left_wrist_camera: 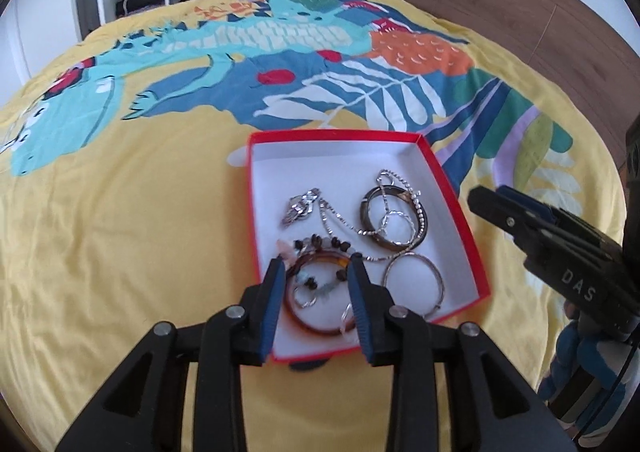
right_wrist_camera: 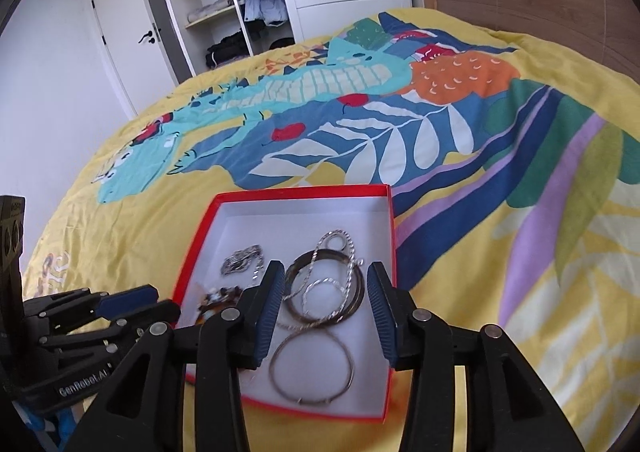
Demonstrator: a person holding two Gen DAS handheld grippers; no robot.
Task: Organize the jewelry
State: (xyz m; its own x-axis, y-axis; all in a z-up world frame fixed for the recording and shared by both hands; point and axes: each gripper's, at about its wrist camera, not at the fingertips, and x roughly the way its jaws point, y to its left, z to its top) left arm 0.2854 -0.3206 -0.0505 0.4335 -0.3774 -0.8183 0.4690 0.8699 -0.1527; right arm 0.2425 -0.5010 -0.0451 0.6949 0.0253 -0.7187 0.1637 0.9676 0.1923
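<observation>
Here, a shallow red cardboard box with white lining (left_wrist_camera: 436,168) on the yellow printed bedspread (left_wrist_camera: 120,252) holds the jewelry. Above its near rim, the left gripper (left_wrist_camera: 316,272), jaws parted and empty, frames a brown resin bangle (left_wrist_camera: 316,326); the right gripper (right_wrist_camera: 326,278), likewise parted, frames a dark metal bangle (right_wrist_camera: 356,302). The far half of the box floor lies bare.

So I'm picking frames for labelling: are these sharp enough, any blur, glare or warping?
Left wrist view: strong fisheye bending, dark corners; jewelry in the red box is slightly soft, with no harsh glare. Right wrist view: same warping; the bangles are readable, the beads at the box's left are blurred.
</observation>
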